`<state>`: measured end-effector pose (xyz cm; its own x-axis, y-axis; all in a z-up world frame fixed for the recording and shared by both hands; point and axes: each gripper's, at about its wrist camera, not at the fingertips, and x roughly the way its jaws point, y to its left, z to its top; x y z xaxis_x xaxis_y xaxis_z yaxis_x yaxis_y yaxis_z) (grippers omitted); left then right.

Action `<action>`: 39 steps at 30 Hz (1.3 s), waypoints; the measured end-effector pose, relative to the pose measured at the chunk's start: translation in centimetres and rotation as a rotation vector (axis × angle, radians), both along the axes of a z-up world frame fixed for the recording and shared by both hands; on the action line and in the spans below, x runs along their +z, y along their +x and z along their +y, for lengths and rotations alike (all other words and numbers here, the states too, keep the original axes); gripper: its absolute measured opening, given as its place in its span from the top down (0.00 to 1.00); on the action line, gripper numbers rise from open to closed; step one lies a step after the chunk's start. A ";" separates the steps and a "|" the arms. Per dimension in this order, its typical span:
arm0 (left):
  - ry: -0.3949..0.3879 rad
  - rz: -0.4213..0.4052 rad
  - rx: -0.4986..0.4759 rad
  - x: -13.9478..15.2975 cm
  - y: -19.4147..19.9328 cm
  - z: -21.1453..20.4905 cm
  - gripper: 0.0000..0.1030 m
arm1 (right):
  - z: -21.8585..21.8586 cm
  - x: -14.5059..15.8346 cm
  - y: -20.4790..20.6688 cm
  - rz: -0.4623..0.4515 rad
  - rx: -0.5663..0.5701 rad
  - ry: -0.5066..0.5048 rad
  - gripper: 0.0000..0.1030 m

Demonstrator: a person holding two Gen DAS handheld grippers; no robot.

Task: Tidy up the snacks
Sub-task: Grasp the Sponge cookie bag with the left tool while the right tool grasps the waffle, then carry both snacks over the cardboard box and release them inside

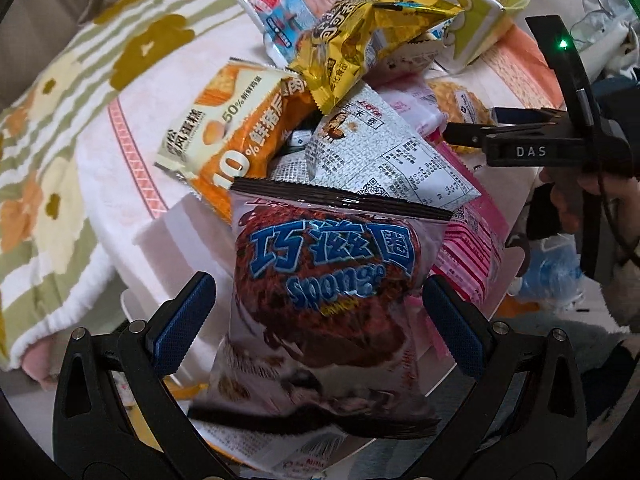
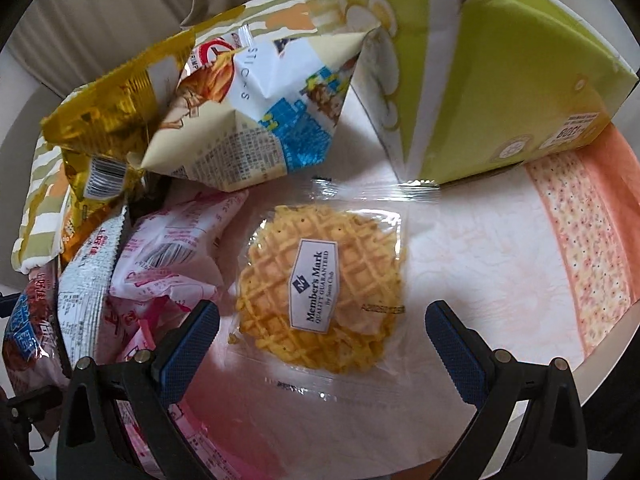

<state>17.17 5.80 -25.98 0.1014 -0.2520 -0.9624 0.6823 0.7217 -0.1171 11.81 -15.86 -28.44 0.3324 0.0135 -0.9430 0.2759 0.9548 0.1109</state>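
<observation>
Between the spread blue pads of the left tool [image 1: 318,312] lies a brown chocolate packet [image 1: 324,288] printed "Sponge", at the near end of a pile holding an orange cake packet [image 1: 224,136] marked "50%", a white-grey packet [image 1: 384,156] and a crumpled gold packet [image 1: 360,40]. The right tool [image 2: 322,334], also spread wide and gripping nothing, hovers over a clear-wrapped waffle [image 2: 324,288] labelled "Member's Mark Quality Guaranteed", which lies flat on the white desk [image 2: 480,248]. Pink packets [image 2: 168,256] crowd its left side, a "STICKS" bag [image 2: 256,120] and a lime-green box [image 2: 500,92] stand behind.
</observation>
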 end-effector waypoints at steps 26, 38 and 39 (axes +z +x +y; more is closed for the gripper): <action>-0.082 0.019 0.083 2.2 -0.1 0.7 0.34 | -1.9 -0.2 3.8 -0.009 -0.009 -0.034 0.27; -0.195 -0.102 0.142 8.8 -0.4 1.8 0.34 | -4.5 7.1 -0.3 -0.106 -0.005 -0.041 0.28; -0.204 -0.109 0.143 9.2 -0.4 1.7 0.34 | -4.8 7.9 -0.6 -0.117 -0.004 -0.043 0.28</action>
<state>16.74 7.53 -16.76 0.2501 -0.4151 -0.8747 0.5918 0.7806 -0.2012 11.25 -20.68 -20.51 0.4403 -0.0273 -0.8974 0.2672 0.9582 0.1019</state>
